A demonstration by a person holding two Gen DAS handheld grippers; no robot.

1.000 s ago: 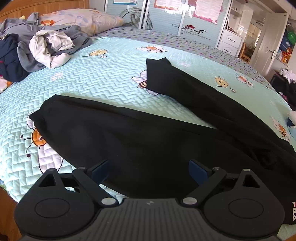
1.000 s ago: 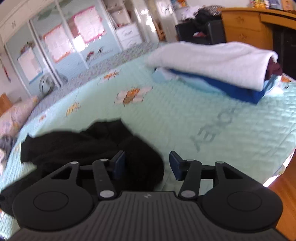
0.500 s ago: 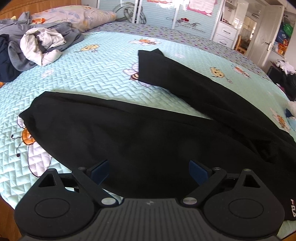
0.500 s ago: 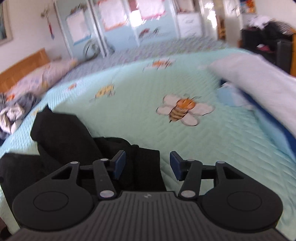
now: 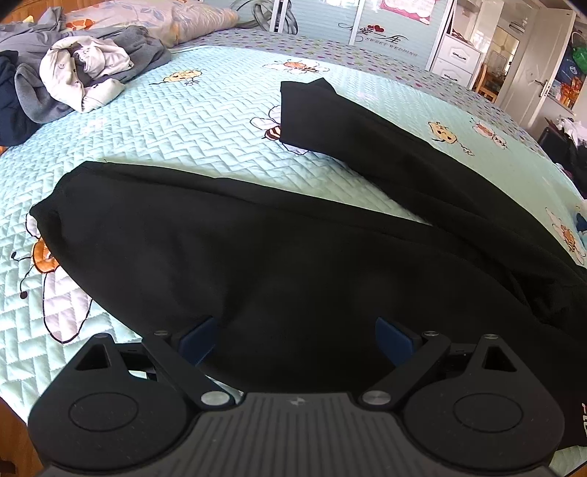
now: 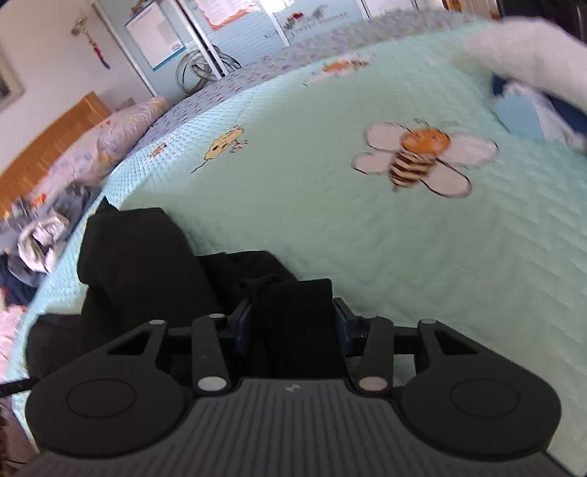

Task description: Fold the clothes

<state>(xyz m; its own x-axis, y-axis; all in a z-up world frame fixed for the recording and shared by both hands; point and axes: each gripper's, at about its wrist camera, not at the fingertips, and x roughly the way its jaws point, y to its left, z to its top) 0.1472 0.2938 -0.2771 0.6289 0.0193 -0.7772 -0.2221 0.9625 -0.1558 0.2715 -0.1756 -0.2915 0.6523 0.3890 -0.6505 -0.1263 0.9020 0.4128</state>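
Observation:
Black trousers (image 5: 256,249) lie spread on the mint bee-print bedspread (image 5: 190,121), the two legs apart in a V. My left gripper (image 5: 295,337) is open, its fingers low over the near leg, nothing between them. In the right wrist view the waist end of the black trousers (image 6: 146,249) is bunched. My right gripper (image 6: 293,315) has its blue pads against a fold of the black cloth (image 6: 297,312) that fills the gap between them.
A heap of grey, white and navy clothes (image 5: 73,77) and a pillow (image 5: 157,18) lie at the head of the bed. A folded white and blue stack (image 6: 532,80) lies at the far right. A wooden headboard (image 6: 47,146) and wardrobes (image 5: 403,29) stand behind.
My right gripper has swung left toward the trousers' waist and now has black cloth between its pads. My left gripper has come a little closer over the near leg, still open.

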